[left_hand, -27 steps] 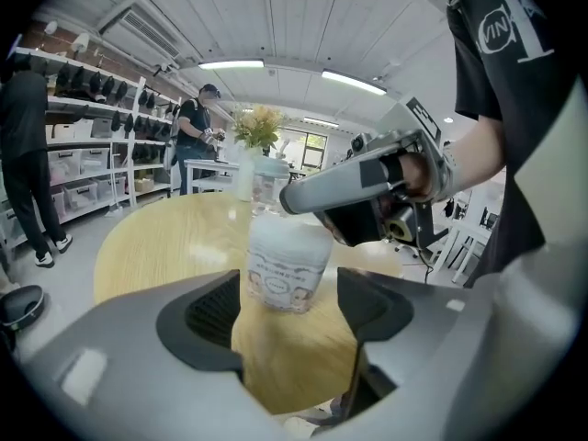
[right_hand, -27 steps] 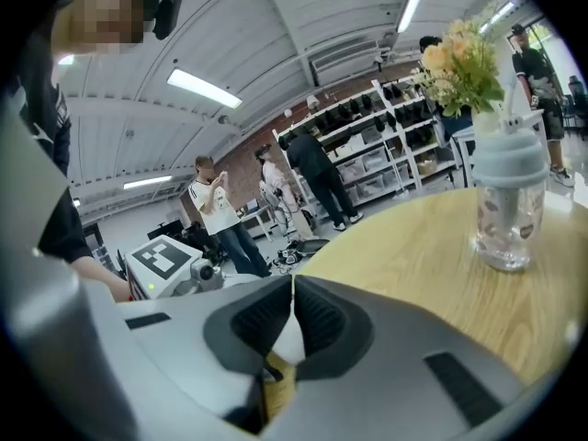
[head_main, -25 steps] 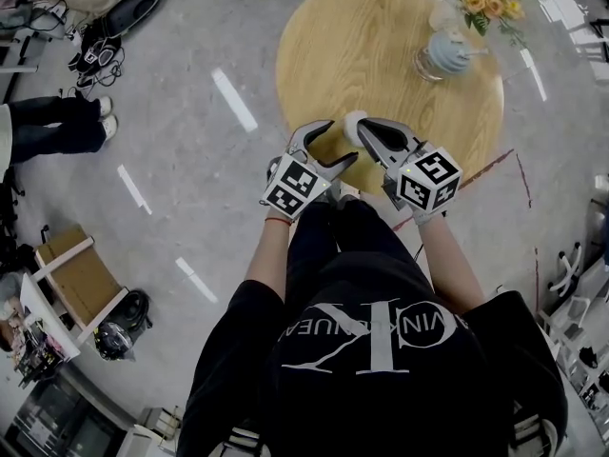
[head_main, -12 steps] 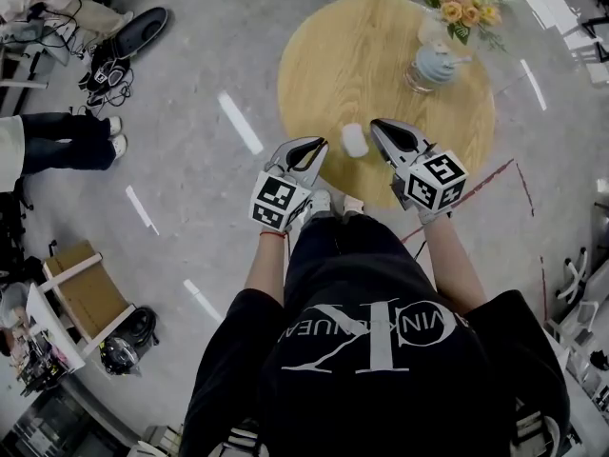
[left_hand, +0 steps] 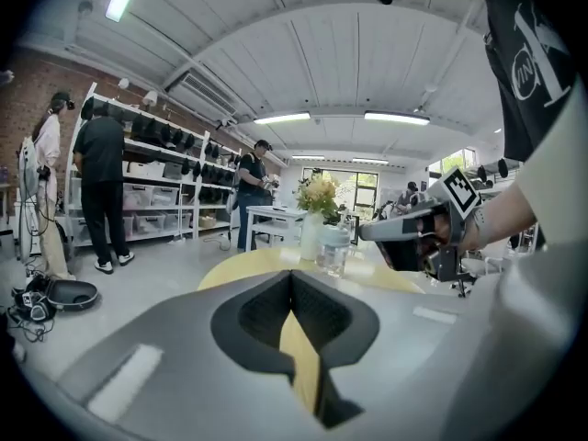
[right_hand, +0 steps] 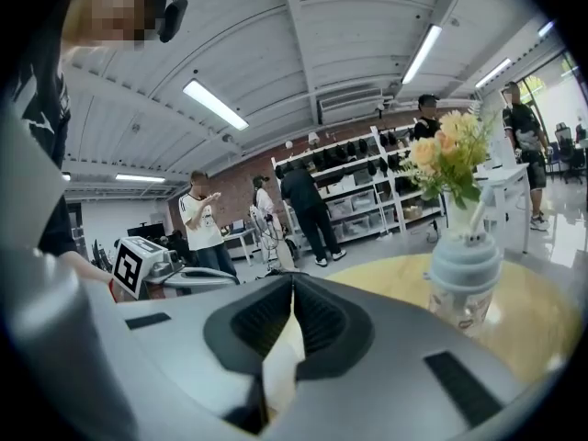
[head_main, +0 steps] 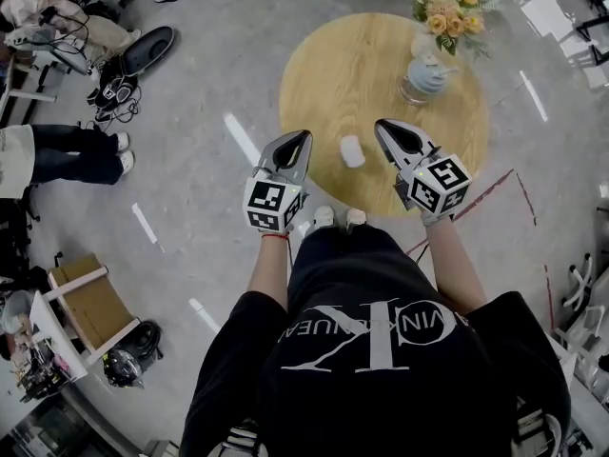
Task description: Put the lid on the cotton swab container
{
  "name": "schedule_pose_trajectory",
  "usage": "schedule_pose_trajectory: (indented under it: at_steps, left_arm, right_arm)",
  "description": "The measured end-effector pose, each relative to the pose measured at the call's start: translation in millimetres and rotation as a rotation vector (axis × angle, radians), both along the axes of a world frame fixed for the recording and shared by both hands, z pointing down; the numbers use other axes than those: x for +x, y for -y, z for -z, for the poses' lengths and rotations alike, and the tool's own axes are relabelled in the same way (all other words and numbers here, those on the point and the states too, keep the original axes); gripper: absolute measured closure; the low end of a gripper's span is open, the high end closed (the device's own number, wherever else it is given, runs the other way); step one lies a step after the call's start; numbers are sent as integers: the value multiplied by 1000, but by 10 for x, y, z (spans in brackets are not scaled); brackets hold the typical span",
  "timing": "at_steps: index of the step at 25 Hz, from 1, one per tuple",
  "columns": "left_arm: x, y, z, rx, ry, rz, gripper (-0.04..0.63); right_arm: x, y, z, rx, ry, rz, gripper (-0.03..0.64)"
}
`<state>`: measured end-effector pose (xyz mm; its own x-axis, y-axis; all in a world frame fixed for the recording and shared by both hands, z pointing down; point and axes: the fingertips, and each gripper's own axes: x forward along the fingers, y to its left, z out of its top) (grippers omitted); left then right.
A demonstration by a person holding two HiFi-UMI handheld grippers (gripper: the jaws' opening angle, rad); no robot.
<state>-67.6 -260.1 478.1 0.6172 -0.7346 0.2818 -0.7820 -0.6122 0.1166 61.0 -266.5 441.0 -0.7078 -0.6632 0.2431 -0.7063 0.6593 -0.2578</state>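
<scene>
A small white capped container stands alone near the front edge of the round wooden table, with nothing touching it. My left gripper hovers just to its left at the table's rim, its jaws pressed together and empty. My right gripper hangs just right of the container, also shut and empty. In the left gripper view the closed jaws point over the table toward the right gripper. In the right gripper view the closed jaws face the left gripper.
A clear jar with a blue-grey lid and a vase of flowers stand at the table's far right. A person's legs, bags and a wooden cart are on the floor at left. People stand by shelves.
The left gripper's jaws have closed, and it has drawn back to the left of the white container. The right gripper has moved off to the right, leaving the container standing free.
</scene>
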Motion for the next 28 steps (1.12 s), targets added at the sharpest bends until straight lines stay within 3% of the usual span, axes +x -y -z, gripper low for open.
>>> schedule_pose_trajectory:
  at_steps: [28]
  left_arm:
    - [-417,276,742,166,-25,218,584]
  right_arm:
    - [140,138,683,207,43,-49,600]
